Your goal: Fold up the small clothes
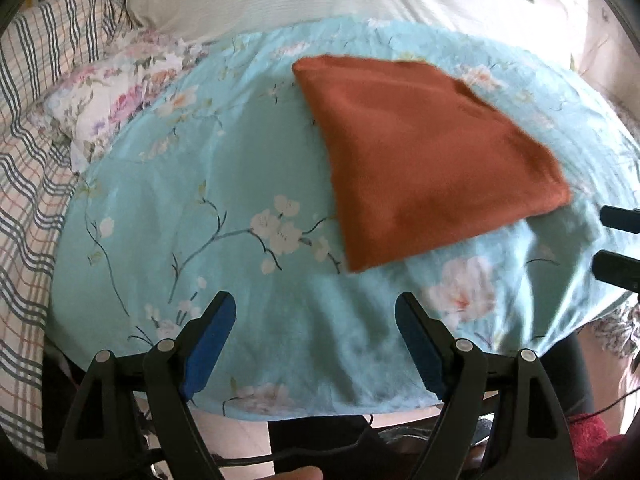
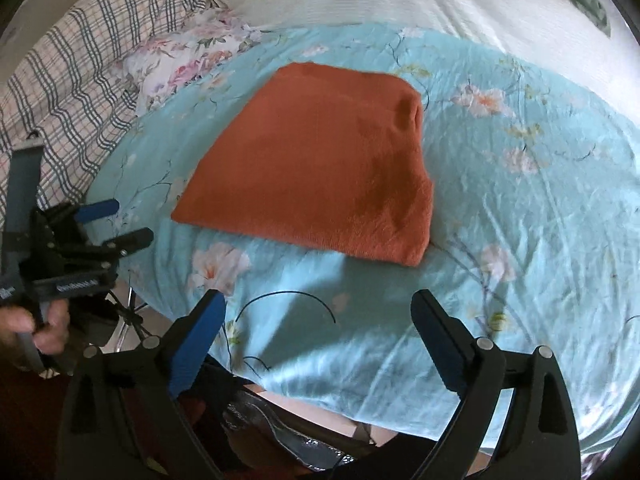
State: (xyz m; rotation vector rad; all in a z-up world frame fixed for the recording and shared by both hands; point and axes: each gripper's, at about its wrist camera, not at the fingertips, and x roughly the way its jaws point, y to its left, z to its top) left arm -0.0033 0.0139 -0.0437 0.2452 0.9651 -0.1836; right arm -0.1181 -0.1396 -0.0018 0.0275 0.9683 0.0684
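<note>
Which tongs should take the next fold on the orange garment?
Probably right. The right tongs are open and face the folded orange garment squarely; the left tongs, also open, sit off its near-left corner.

The turquoise floral sheet [image 2: 520, 216] lies bare on every side of the folded rust-orange cloth [image 2: 320, 176], with the widest open stretch to its right and along the near edge. Both grippers hang spread apart, off the cloth — the left gripper [image 1: 316, 312] at the near edge, the right gripper [image 2: 318, 312] likewise. To the far left, a floral pillow [image 2: 180, 60] and a plaid blanket [image 2: 72, 80] crowd the sheet's border.
</note>
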